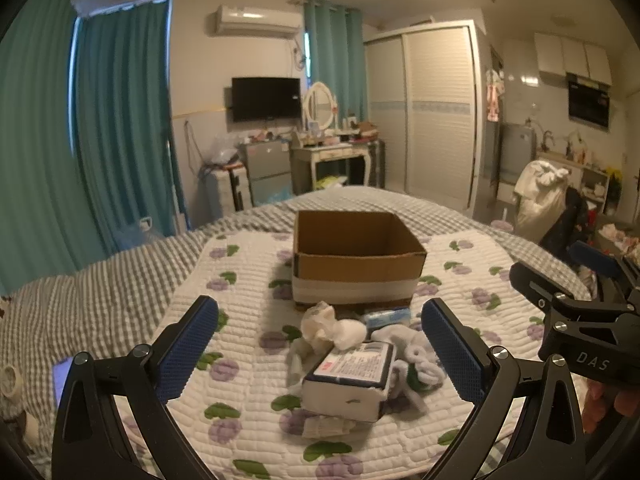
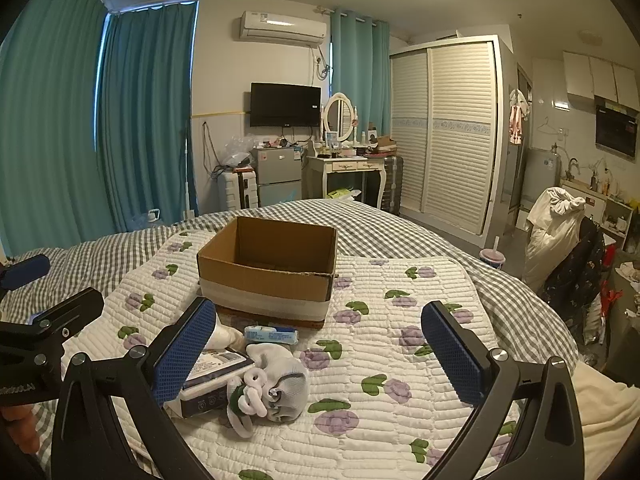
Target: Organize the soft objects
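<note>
Both claws are hovering low over the bed with nothing in them: the left claw (image 1: 320,344) is spread wide right over the pile, and the right claw (image 2: 320,348) is just as wide but off to the side, mostly over bare quilt (image 2: 400,420). Looks to me like the left one is lined up for the first grab while the right waits its turn. The pile itself sits close in: a boxed pack (image 1: 348,380) on top of some cloth, a grey-white sock bundle (image 2: 276,388) touching it, a crumpled white sock (image 1: 332,328) just behind, and a small blue tissue packet (image 2: 271,335) beyond that. Just past all of it is the open cardboard box (image 1: 356,264), seemingly empty, parked near so each soft thing only needs a short hop in. Nothing's been sorted yet, I'd say.
</note>
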The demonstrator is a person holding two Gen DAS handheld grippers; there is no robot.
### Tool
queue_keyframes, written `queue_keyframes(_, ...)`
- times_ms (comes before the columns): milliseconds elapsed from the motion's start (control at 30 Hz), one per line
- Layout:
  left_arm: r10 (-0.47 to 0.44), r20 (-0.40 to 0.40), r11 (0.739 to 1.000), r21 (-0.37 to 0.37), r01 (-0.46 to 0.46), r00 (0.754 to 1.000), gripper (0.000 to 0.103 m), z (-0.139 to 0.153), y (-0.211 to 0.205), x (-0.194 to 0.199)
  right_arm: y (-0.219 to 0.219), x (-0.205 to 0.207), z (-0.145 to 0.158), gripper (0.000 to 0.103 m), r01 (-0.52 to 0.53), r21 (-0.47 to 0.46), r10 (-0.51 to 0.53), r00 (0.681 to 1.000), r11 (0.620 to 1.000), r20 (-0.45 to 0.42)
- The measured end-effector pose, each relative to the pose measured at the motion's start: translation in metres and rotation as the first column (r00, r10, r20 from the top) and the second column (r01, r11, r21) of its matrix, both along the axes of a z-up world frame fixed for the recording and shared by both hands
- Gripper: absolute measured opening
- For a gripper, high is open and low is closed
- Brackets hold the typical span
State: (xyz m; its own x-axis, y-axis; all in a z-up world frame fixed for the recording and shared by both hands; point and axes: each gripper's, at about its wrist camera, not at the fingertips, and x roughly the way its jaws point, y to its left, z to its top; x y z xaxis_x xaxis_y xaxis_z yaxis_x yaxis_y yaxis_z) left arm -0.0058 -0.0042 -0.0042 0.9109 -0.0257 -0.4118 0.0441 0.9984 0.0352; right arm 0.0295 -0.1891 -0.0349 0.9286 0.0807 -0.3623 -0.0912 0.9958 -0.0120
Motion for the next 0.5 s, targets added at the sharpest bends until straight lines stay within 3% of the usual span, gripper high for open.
queue_keyframes(300,-0.028,0.010,1.000,-0.005,0.028,1.000,0.103,-0.001,0.001,-0.008,0.002,-0.016,0.013,0.103,0.002,-0.019,-0.001,1.000,1.000,0.024)
queue_keyframes(500,-0.057,-0.112,0.998,-0.011,0.057,0.992,0.103,-0.044,0.002,0.011,0.005,-0.004,-0.008,0.103,-0.002,-0.040,0.001,0.999,0.999,-0.043)
